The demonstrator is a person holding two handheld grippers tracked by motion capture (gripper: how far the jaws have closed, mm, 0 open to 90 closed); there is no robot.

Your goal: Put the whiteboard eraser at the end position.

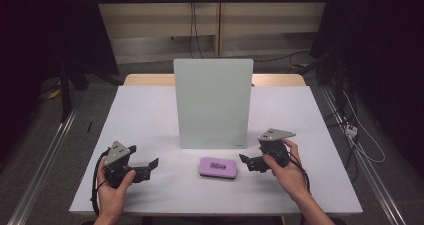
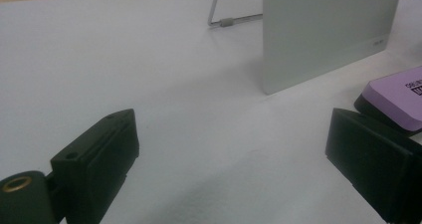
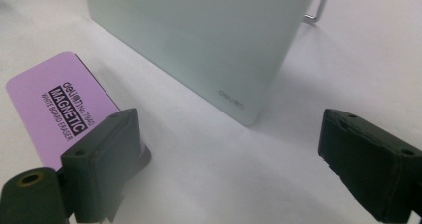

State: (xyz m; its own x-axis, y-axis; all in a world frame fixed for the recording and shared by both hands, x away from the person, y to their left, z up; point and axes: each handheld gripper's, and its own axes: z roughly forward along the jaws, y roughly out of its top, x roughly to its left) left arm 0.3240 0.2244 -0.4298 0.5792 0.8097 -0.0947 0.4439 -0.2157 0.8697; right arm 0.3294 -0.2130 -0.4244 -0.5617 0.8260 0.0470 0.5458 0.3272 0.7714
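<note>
The purple magnetic whiteboard eraser lies flat on the white counter, just in front of the upright whiteboard, which stands on a wire prop so its face meets the person. The right tongs sit just to the right of the eraser, jaws spread wide with nothing between them, tips aimed at its near end, probably lined up to take it for wiping the board. The left tongs rest well to the left of the eraser, also spread and empty, apparently waiting. From the right gripper view the eraser may touch one jaw, though the angle is poor. No containers stand on the counter.
</note>
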